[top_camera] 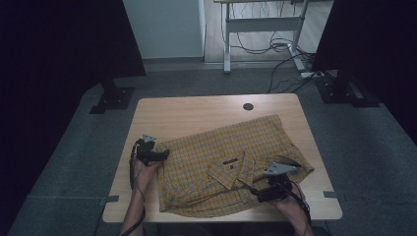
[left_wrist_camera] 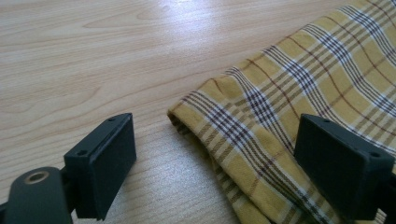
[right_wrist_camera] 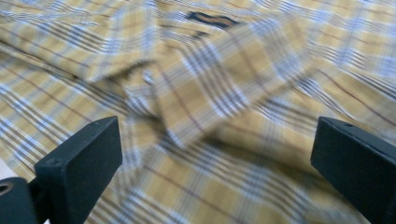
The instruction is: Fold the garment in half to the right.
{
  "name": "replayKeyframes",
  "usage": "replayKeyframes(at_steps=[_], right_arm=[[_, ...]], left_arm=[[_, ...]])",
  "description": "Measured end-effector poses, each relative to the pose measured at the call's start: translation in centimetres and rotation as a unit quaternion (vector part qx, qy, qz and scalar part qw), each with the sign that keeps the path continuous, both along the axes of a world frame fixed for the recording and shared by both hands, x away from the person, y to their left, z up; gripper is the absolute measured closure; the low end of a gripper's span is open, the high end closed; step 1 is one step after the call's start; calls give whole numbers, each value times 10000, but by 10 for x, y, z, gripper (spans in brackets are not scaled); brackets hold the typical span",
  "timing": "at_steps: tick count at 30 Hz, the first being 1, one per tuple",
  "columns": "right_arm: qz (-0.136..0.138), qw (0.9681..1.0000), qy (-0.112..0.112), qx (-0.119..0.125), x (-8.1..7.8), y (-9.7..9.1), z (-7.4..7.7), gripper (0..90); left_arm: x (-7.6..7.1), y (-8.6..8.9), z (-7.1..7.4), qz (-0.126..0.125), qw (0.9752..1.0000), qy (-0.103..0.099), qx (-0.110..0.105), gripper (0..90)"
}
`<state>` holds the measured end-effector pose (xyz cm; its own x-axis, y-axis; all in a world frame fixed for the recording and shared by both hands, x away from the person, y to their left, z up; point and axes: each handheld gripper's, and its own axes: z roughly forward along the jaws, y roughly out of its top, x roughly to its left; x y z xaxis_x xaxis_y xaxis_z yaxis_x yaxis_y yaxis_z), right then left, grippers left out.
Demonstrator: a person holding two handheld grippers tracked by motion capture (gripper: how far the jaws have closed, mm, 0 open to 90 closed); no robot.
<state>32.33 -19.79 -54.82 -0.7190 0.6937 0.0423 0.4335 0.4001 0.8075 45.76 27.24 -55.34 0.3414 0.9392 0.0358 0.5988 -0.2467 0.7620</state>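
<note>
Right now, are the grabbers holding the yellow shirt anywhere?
No, nothing is held. The left gripper is open at the edge of the shirt, and the right gripper is open above the collar.

Light wood-grain table (top_camera: 187,115), rectangular with rounded corners, standing on grey floor. A small round dark grommet hole (top_camera: 248,106) sits near its far edge, right of centre. Directly on the tabletop lies a yellow plaid shirt (top_camera: 216,162), spread out and rumpled, collar (top_camera: 231,169) toward the near edge with a dark label just beyond the collar. The shirt covers the middle and right of the surface; its near hem reaches the table's near edge. The far strip and left side of the tabletop are bare.
</note>
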Motion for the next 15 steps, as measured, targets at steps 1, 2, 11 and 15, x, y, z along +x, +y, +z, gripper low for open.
replayKeyframes(at_steps=[1,2,11,15], right_arm=[[56,10000,-9,-3,0,6,1,25],[118,9999,-29,-5,1,11,1,26],[615,9980,-145,-85,3,61,5,29],[864,9961,-154,-54,4,84,7,30]], left_arm=[[0,0,0,-8,10000,5,2,127],[0,0,0,-27,10000,11,7,122],[-2,0,0,-135,9999,29,24,106],[-1,0,0,-147,9999,33,28,103]])
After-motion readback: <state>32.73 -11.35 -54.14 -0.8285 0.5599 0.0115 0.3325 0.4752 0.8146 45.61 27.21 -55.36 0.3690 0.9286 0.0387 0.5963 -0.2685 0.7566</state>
